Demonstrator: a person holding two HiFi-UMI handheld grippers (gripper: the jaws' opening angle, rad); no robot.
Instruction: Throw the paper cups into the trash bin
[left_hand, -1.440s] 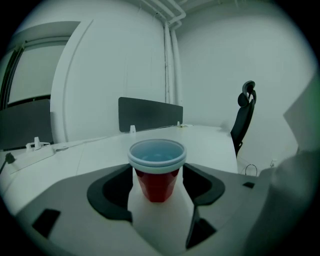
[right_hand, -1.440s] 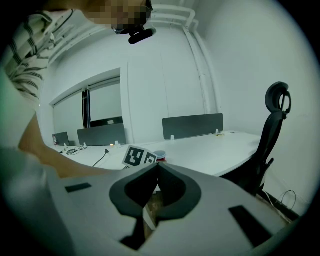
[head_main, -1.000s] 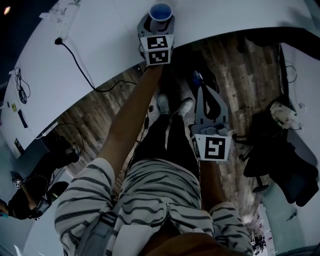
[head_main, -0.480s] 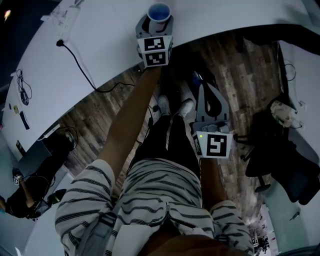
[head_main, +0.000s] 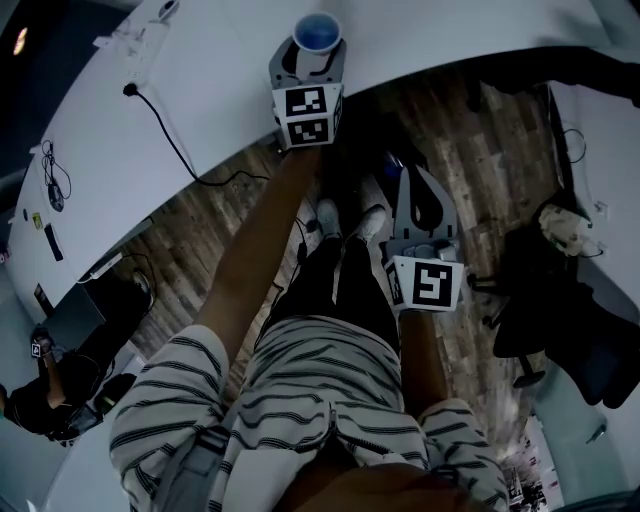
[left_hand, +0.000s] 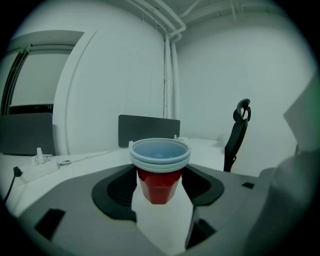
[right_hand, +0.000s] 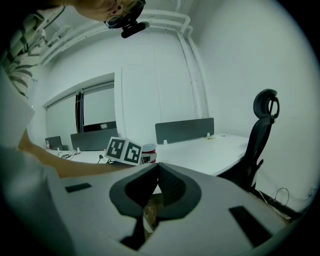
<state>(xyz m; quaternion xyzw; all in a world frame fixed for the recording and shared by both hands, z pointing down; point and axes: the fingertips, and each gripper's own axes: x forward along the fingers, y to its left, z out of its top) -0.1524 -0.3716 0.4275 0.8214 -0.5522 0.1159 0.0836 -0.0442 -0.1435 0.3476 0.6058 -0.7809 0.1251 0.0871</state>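
Note:
A red paper cup (left_hand: 160, 172) with a doubled white rim and a blue inside stands near the white desk's front edge (head_main: 230, 150). My left gripper (head_main: 308, 55) reaches over that edge. Its dark pads (left_hand: 112, 187) press the cup from both sides, so it is shut on the cup. The cup's blue mouth (head_main: 317, 32) shows just past the marker cube. My right gripper (head_main: 412, 182) hangs over the wooden floor, off the desk, and its jaws meet with nothing between them. The right gripper view shows the cup (right_hand: 148, 153) beside the left marker cube (right_hand: 125, 151). No trash bin is in view.
A black cable (head_main: 170, 140) and a power strip (head_main: 135, 35) lie on the desk's left part. A black office chair (head_main: 565, 325) stands at the right, with a second desk (head_main: 610, 150) behind it. The person's legs and shoes (head_main: 345, 210) are between the grippers.
The whole head view has shifted a little downward. The left gripper and the cup keep the same relation. The right gripper has barely moved.

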